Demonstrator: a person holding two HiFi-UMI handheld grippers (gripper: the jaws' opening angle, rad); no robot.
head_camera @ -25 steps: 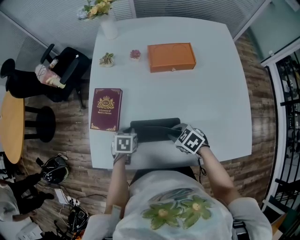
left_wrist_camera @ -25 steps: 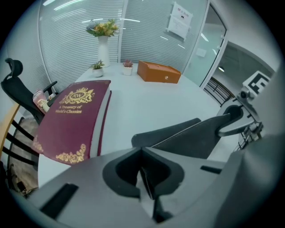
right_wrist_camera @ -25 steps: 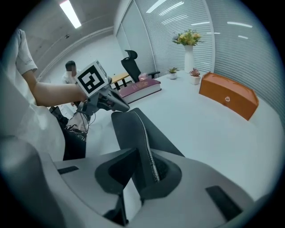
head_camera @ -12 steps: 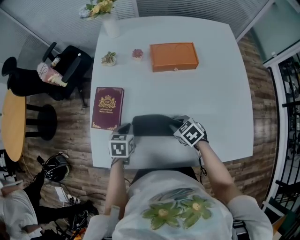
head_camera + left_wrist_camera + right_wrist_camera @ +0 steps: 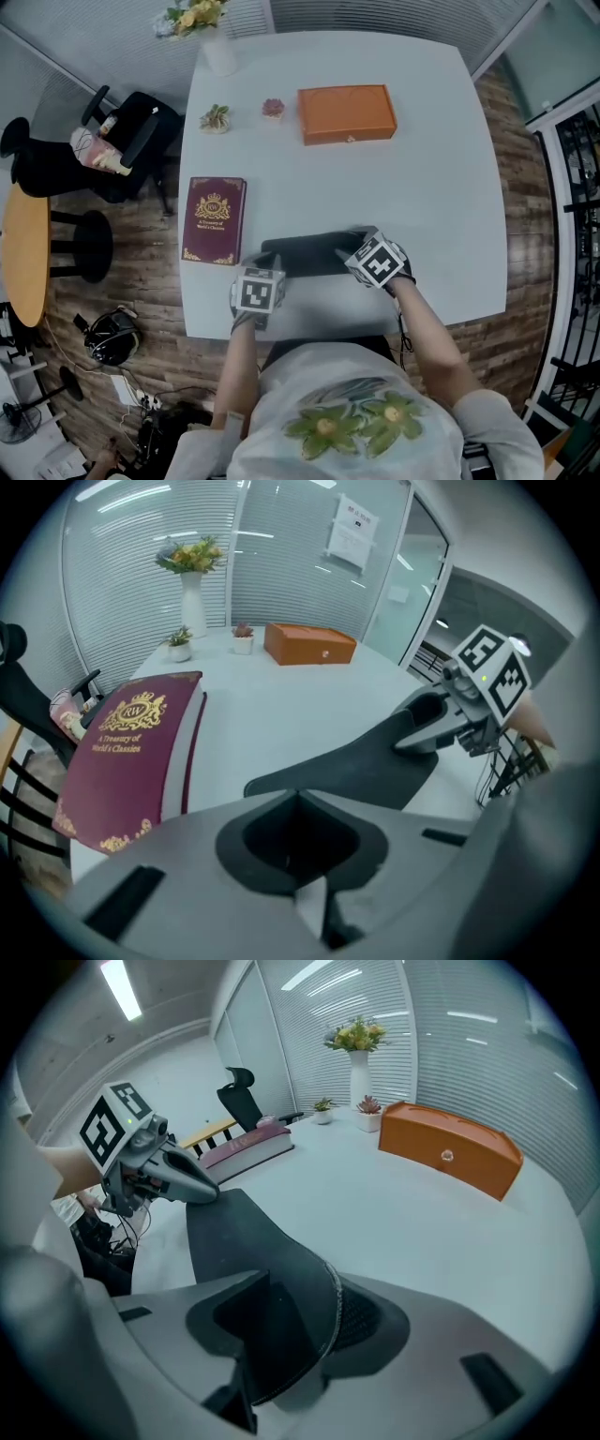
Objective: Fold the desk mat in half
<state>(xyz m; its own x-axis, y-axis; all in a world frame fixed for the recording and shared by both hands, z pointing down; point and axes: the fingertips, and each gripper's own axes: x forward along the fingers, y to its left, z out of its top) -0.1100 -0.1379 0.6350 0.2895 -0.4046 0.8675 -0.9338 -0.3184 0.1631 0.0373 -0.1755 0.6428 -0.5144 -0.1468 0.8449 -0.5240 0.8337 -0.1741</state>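
The dark desk mat (image 5: 309, 253), at the near edge of the bench (image 5: 427, 206), looks thin, limp and light, so take it by the corners. The left claw (image 5: 300, 850) pinches one corner. The right claw (image 5: 286, 1335) has just been opening, with the mat's edge loose between its jaws. I count one mat, one maroon book (image 5: 214, 219), one orange box (image 5: 347, 113), two small potted plants (image 5: 215, 118) and one flower vase (image 5: 217, 52).

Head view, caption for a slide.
Folding a dark grey desk mat: left gripper grips it, right gripper's fingers just opened around it.

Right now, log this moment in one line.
mat mid-fold | left tongs shut on mat | right tongs just opened, mat between
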